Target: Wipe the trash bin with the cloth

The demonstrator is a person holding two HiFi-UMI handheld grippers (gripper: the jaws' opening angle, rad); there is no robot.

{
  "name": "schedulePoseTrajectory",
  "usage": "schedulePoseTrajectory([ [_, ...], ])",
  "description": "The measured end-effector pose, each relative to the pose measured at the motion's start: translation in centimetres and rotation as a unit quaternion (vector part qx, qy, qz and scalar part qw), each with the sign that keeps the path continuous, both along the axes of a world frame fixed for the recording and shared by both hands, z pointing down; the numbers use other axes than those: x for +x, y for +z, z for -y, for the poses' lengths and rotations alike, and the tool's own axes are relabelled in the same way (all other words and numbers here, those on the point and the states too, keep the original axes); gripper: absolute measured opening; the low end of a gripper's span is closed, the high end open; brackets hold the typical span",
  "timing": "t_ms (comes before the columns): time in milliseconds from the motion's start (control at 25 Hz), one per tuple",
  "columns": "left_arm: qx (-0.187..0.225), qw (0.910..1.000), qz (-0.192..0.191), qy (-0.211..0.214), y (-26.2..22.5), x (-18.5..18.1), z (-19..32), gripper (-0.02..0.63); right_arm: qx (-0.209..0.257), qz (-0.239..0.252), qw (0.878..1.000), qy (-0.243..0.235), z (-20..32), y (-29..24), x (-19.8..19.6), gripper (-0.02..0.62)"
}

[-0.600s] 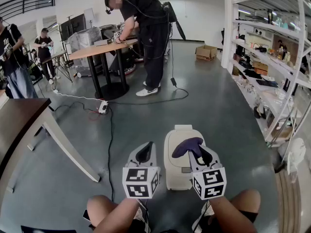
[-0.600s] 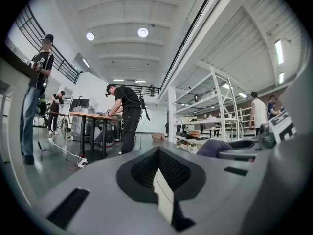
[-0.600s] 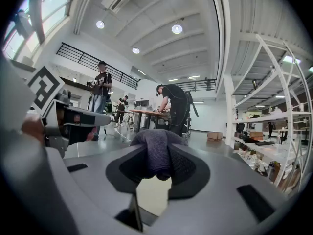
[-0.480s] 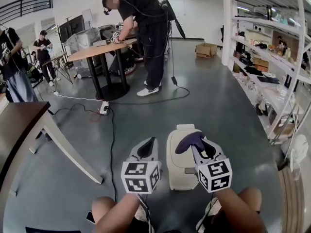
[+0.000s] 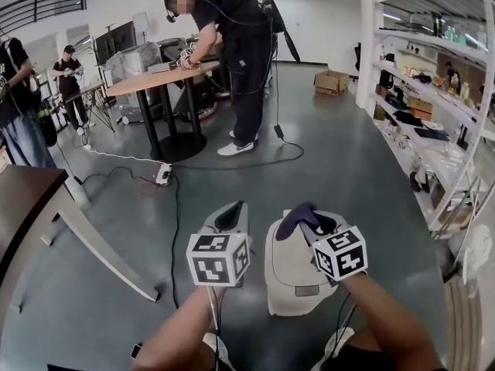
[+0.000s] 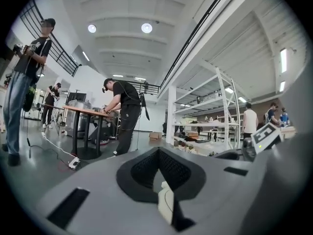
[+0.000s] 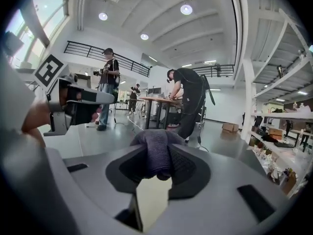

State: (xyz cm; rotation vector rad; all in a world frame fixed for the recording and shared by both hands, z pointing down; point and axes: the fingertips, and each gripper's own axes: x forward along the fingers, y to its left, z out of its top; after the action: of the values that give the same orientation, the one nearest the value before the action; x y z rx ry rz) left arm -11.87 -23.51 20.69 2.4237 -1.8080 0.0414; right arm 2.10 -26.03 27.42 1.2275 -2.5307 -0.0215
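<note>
Bin: cream-white plastic trash bin (image 5: pixel 294 273) w/ a flat lid, stood on the grey floor, low centre in head view.
Cloth: dark purple knitted cloth (image 5: pixel 297 216), bunched, was over the far end of the bin's lid; contact w/ lid couldn't be told.
R gripper: right gripper (image 5: pixel 311 222) was above the bin, jaws clamped on the cloth; in right gripper view the cloth (image 7: pixel 156 153) filled the gap between the black pads and bulged past the tips (image 7: pixel 157 169).
L gripper: left gripper (image 5: pixel 231 212) hung just left of the bin, apart from it; jaws were together at the tips w/ nothing held, as left gripper view (image 6: pixel 159 154) showed.
Person: person in black clothes (image 5: pixel 236 45) bent over a round wooden table (image 5: pixel 158 77), well beyond the bin, far-left of it.
Power strip: white power strip (image 5: pixel 163 174) lay on the floor btwn that table and the bin, cables trailing.
Shelving: white metal shelving rack (image 5: pixel 433 91) ran along the bin's right side.
Box: brown cardboard box (image 5: pixel 331 82) sat on the floor far beyond the bin, by the rack.
Desk: dark brown desk top (image 5: pixel 23 199) was well left of the bin.
</note>
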Motion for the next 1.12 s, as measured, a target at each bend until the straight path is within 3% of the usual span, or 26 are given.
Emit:
schedulePoseTrajectory([
  [120,-0.007,0.9999,-0.008,0.014,1.4,0.1,2.1,-0.003,-0.021,0.002,1.000,-0.004,2.6,2.1,-0.3,0.097],
  [280,-0.021,0.9996,0.013,0.014,3.8,-0.2,4.9,-0.003,-0.057,0.001,0.998,-0.011,6.2,5.1,-0.5,0.097],
  [480,-0.055,0.9981,-0.012,0.022,6.9,-0.5,5.8,-0.003,-0.102,-0.055,0.992,-0.048,8.1,7.9,-1.4,0.097],
  [840,-0.073,0.9973,0.003,0.011,8.3,-1.5,6.9,-0.003,-0.137,-0.102,0.984,-0.055,10.8,10.6,-1.8,0.097],
  [1120,-0.061,0.9967,0.050,0.020,8.7,0.0,7.1,-0.003,-0.149,-0.165,0.974,-0.049,10.9,13.1,-1.3,0.097],
])
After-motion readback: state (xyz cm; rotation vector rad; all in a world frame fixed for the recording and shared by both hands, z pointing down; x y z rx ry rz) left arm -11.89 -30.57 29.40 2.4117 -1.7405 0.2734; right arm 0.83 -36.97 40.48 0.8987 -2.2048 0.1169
